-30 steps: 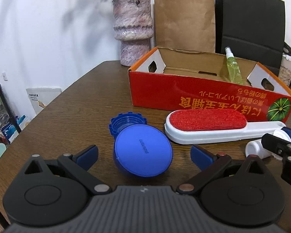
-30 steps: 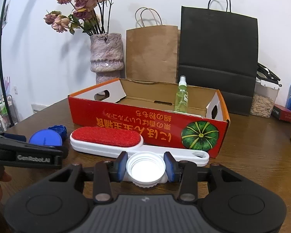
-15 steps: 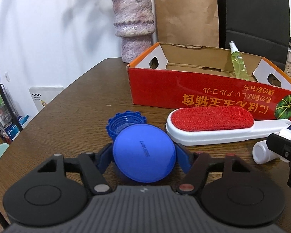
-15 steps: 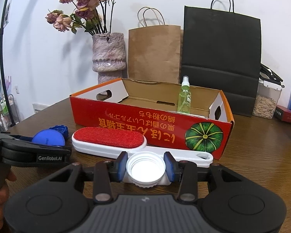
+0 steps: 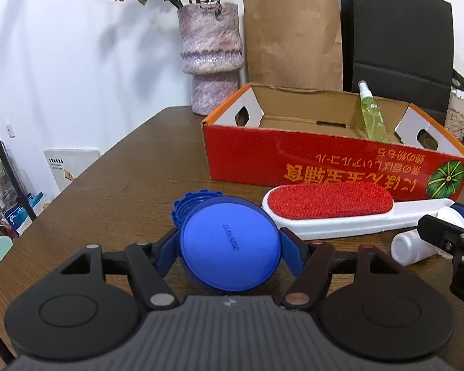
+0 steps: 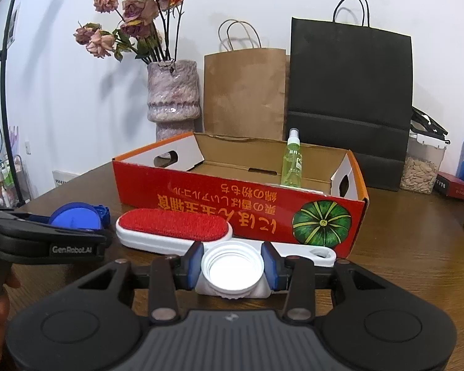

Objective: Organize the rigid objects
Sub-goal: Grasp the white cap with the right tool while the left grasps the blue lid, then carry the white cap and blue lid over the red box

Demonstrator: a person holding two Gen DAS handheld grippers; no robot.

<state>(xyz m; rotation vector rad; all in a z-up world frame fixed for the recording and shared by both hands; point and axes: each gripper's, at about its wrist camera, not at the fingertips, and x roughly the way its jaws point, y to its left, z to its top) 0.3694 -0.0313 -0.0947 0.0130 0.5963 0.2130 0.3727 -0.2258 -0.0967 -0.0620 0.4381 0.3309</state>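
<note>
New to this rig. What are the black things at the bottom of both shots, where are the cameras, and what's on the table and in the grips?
No robot here: a person holds a two-finger gripper in each hand, and a fisheye camera on each looks forward along its fingers. The black shapes are the grippers' own bodies.

Left-wrist view: the left gripper is shut on a round blue plastic jar. Right-wrist view: the right gripper is shut on a small white plastic bottle with an open threaded mouth.

On the brown wooden table lie a white lint brush with a red pad and an open red cardboard box, with a green spray bottle standing inside. Behind are a vase of dried roses and brown and black paper bags.
</note>
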